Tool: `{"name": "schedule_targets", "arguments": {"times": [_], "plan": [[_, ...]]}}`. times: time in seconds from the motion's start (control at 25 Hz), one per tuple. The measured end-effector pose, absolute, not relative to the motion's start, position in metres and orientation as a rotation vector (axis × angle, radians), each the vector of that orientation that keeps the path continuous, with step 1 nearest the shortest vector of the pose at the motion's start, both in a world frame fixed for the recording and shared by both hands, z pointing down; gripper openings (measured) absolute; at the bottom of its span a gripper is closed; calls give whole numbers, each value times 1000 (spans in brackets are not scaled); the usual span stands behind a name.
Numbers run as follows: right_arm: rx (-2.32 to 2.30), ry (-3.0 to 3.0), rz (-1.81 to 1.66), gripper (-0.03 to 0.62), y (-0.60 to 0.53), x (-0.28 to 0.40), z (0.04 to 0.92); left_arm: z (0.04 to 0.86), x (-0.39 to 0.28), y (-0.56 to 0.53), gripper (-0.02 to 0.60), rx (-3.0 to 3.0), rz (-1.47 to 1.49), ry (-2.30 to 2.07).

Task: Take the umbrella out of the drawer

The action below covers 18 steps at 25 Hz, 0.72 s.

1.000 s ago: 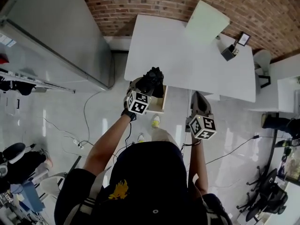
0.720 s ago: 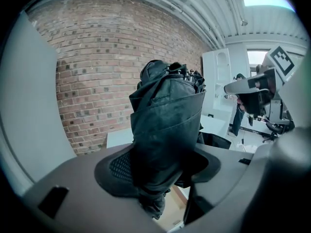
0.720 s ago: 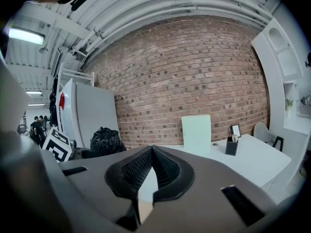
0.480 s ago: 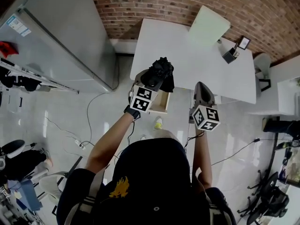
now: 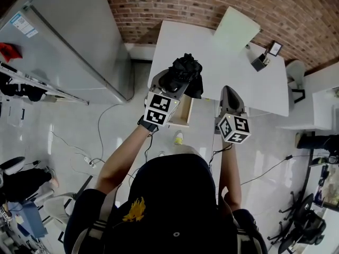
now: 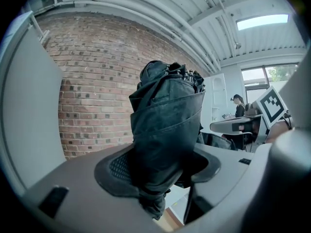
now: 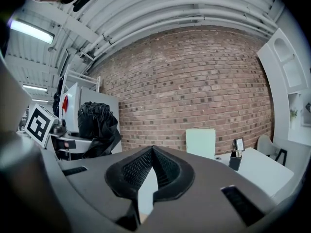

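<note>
Centre frame: the left gripper (image 5: pixel 175 84) clamps the folded black umbrella (image 5: pixel 188 70) over the white table's (image 5: pixel 233 73) near edge, above the open drawer (image 5: pixel 184 118). The right gripper (image 5: pixel 229 97), to its right, has its jaws closed and empty.

Left hand-held gripper (image 5: pixel 177 84) grips, right hand-held gripper (image 5: pixel 229 93) is closed.
</note>
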State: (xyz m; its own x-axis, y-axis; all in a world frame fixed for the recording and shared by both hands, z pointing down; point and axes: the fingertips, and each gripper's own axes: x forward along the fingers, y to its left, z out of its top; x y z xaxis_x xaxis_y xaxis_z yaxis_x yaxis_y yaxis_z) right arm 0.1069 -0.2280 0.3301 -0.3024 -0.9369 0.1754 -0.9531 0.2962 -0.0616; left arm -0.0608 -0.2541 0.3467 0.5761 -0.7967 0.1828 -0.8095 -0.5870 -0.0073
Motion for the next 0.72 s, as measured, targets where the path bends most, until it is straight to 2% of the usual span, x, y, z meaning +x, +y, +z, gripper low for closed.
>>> {"name": "schedule_targets", "arguments": {"times": [0.72], "plan": [[1778, -2477, 100, 25, -227, 113, 293, 297, -70, -259, 279, 2766, 113, -1477]]}}
